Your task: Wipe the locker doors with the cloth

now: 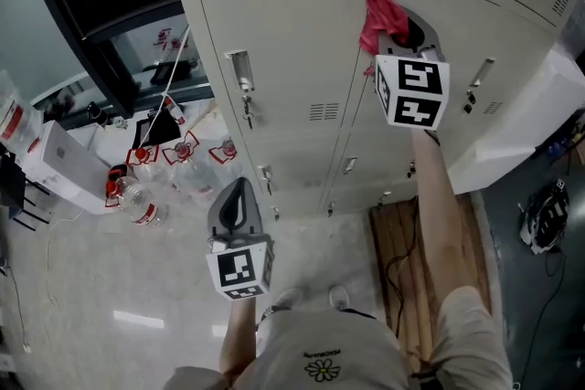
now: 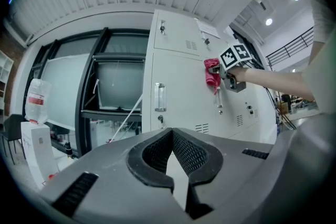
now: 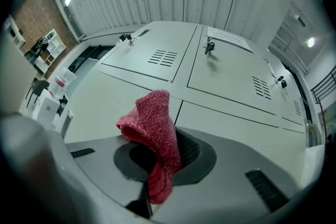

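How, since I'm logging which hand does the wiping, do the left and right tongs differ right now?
The left tongs are shut on nothing; the right tongs are shut on a red cloth. The left tongs hang low, back from the locker doors; the right tongs are raised up at them. Both are grey and shut.

Grey left gripper (image 1: 239, 192), right gripper (image 1: 408, 30); beige daisy shirt (image 1: 322, 353).

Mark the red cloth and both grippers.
red cloth (image 3: 157, 131): right gripper view, its bunched middle.
left gripper (image 2: 171, 135): left gripper view, at its fingertips.
right gripper (image 1: 405, 30): head view, at its fingertips.
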### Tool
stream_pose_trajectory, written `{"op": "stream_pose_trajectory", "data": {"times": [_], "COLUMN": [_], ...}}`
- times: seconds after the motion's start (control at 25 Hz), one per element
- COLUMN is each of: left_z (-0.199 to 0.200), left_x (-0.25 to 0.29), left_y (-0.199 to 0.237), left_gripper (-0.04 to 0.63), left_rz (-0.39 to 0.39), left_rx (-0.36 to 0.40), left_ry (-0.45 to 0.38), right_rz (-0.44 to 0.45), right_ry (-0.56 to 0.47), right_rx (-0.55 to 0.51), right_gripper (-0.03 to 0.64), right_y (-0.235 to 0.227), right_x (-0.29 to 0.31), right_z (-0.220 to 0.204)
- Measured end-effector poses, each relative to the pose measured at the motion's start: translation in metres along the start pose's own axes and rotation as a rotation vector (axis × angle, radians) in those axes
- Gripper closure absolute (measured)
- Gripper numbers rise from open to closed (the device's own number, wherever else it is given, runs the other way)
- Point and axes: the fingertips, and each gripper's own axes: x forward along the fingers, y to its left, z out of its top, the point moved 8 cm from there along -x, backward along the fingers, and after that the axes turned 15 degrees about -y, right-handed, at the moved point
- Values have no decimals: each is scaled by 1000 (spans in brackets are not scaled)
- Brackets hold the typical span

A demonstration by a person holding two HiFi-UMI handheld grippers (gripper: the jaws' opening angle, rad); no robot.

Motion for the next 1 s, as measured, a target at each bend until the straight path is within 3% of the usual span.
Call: {"op": "stream_pose_trajectory", "data": {"times": [0.2,0.4,0.6,1.0], "left_z": [-1,-5,-12,-26], "left_x": [-11,-21,-31,-49], "left_y": [10,24,40,65], "left_gripper": [578,578,578,580], "left_rz": [22,56,96,186], "left_rx": [7,10,5,-22], "left_ry": [15,36,56,93], "right_rz": [67,219,376,455], "right_ry": [-87,-167,-135,-66], "right_rx": [97,205,251,286], "right_gripper": [586,586,586,586], "right_y": [32,100,176,248], "right_x": [-14,-13,-5,23], "right_z": [26,40,31,16]}}
